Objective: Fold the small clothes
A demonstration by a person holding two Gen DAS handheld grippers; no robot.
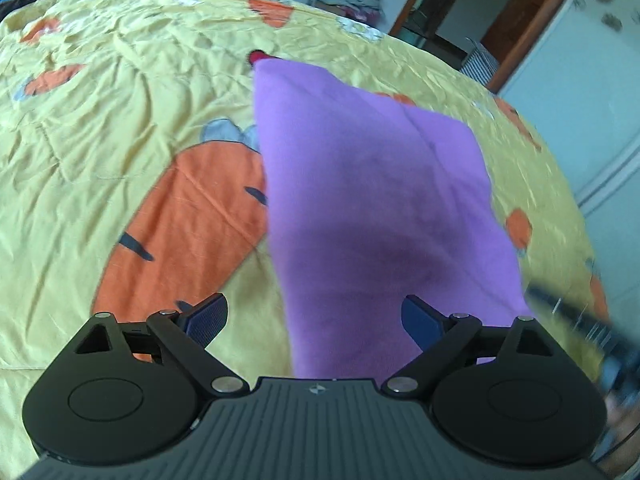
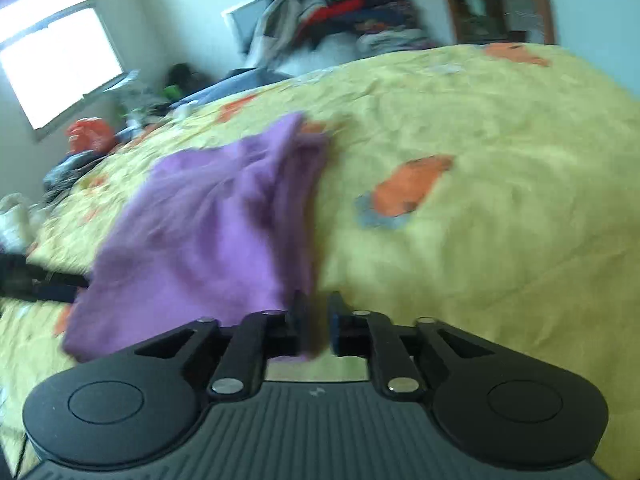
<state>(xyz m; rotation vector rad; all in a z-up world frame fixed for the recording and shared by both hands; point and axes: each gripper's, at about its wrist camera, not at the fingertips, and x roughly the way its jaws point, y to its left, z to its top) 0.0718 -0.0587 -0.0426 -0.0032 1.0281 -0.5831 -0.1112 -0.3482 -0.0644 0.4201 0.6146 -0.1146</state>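
Observation:
A small purple garment (image 1: 372,208) lies on the yellow carrot-print bedspread (image 1: 100,120). My left gripper (image 1: 316,316) is open, its jaws wide apart over the garment's near end, holding nothing. In the right wrist view the same purple garment (image 2: 212,224) is bunched, and its near edge runs between the fingers of my right gripper (image 2: 316,320), which is nearly shut on that edge. The view is blurred. The other gripper shows as a dark blur at the left edge (image 2: 36,280) and at the right edge of the left wrist view (image 1: 580,320).
A pile of mixed clothes (image 2: 340,20) sits at the far end of the bed. A doorway (image 1: 460,8) and white cabinet (image 1: 592,60) are off the bed's right side. A window (image 2: 52,52) and clutter stand to the left.

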